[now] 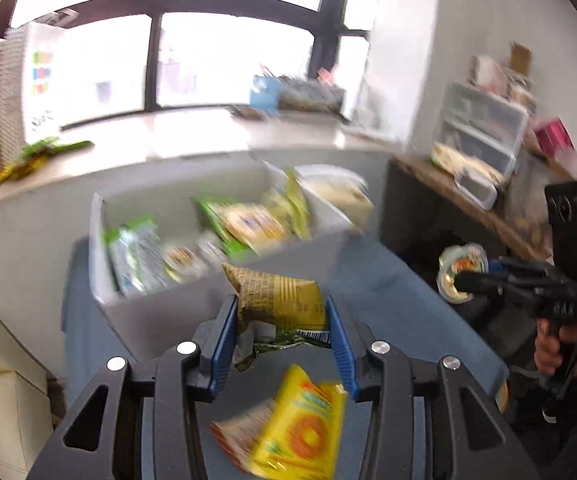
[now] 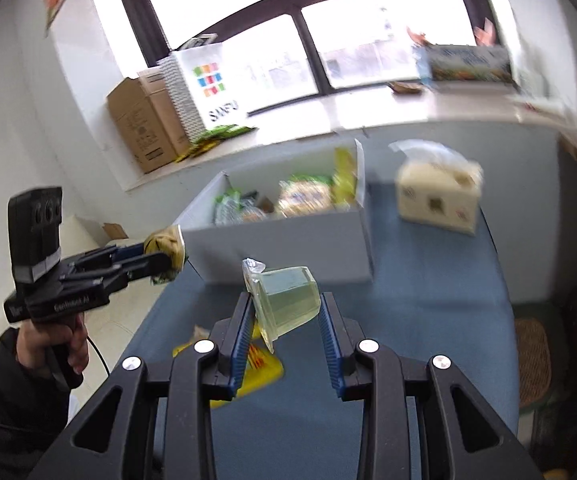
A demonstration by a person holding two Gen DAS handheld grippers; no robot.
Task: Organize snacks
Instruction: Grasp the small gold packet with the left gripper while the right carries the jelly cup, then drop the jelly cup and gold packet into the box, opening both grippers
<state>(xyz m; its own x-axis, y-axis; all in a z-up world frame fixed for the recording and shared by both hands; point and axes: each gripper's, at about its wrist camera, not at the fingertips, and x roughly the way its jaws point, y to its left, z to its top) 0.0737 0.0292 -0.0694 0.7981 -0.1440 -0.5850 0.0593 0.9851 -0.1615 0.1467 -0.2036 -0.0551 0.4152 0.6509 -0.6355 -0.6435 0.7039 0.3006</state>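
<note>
Tools first: we see the left tool [image 1: 284, 320] closed partway on a crumpled olive-yellow snack packet [image 1: 280, 300], its blue pads pressing both sides, and the packet hangs clear of the blue table [image 1: 408, 300]. Our right tool [image 2: 286, 312] is likewise partly closed on a clear jelly cup [image 2: 288, 304] of pale yellow-green, held tilted above the table. Beyond both stands the white box [image 2: 288, 248], already holding green and yellow packets that blur too much for us to read. A bright yellow packet with orange print [image 1: 296, 432] lies on the table beneath the left tool, its lettering smeared by motion. A tissue box [image 2: 438, 196] sits on the table to the right of the white box. We can read "SINFU" on a white bag [image 2: 208, 84] on the windowsill, though blur leaves it uncertain
</note>
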